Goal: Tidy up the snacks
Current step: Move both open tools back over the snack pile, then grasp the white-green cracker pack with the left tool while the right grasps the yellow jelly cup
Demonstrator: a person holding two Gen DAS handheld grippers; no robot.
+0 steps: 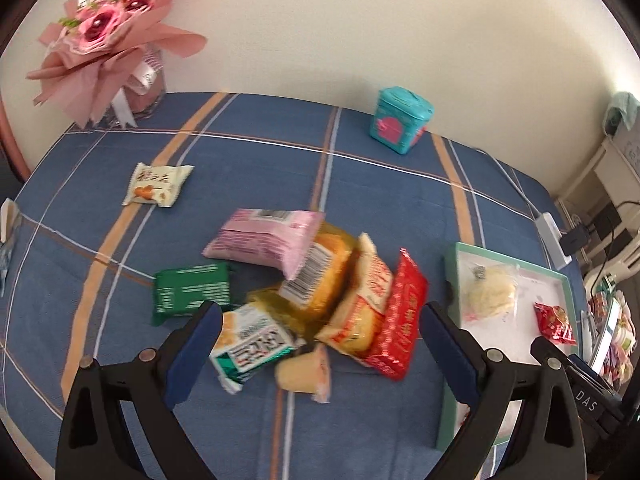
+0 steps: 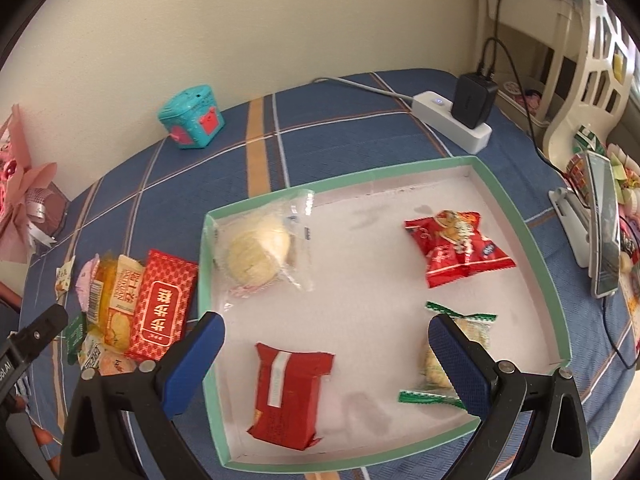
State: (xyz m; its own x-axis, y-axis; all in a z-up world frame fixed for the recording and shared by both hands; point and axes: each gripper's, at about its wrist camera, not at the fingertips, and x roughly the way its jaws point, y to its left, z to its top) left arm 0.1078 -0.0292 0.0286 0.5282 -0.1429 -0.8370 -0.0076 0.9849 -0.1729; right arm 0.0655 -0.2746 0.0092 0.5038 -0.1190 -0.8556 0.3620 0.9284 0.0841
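Observation:
A pile of snack packets lies on the blue plaid cloth: a pink pack (image 1: pixel 264 238), a green pack (image 1: pixel 192 292), a yellow pack (image 1: pixel 324 276), a red pack (image 1: pixel 400 320) and a small cake (image 1: pixel 306 372). My left gripper (image 1: pixel 320 320) is open just above the pile, holding nothing. A green-rimmed tray (image 2: pixel 516 224) holds a round pastry (image 2: pixel 258 256), a red bag (image 2: pixel 456 246), a red pack (image 2: pixel 290 392) and a green-ended pack (image 2: pixel 460 352). My right gripper (image 2: pixel 326 334) is open and empty over the tray.
A lone white snack (image 1: pixel 158 184) lies at the left. A teal tin (image 1: pixel 402 120) stands at the back by the wall. A pink bouquet (image 1: pixel 108 36) is at the back left. A power strip with charger (image 2: pixel 460 120) and a phone on a stand (image 2: pixel 604 236) are to the right.

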